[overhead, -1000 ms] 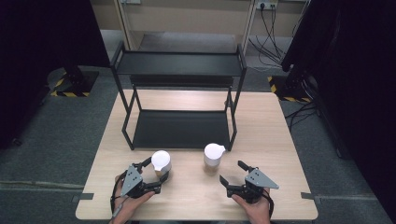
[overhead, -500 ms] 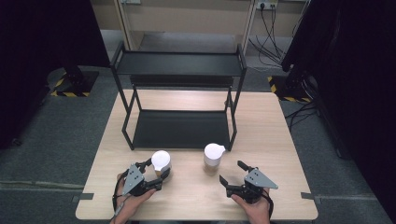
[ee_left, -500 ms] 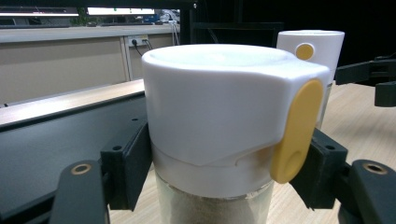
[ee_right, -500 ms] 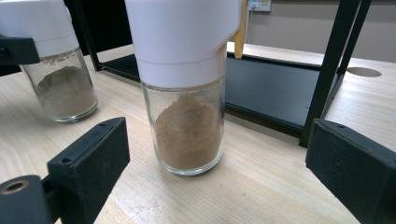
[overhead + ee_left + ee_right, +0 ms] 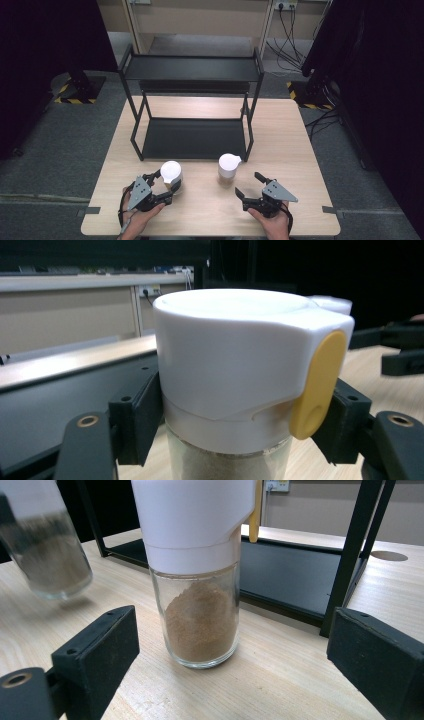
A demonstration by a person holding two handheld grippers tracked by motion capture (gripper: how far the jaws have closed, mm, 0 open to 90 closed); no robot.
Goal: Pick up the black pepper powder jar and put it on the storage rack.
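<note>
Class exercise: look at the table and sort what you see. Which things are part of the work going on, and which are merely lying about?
Part of the work:
- left jar, clamped just below its white lid by the left tongs
- right jar, standing free in front of the open right tongs

Lying about:
- black two-tier rack
- table
- cables on the floor behind

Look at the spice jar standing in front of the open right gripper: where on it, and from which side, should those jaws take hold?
Probably the glass body of the spice jar, just below its white cap. The jar stands upright on the table, its round wall straight and narrower than the cap. The right gripper can come in level from the person's side, jaws open either side, the cap's overhang guarding against slipping.
</note>
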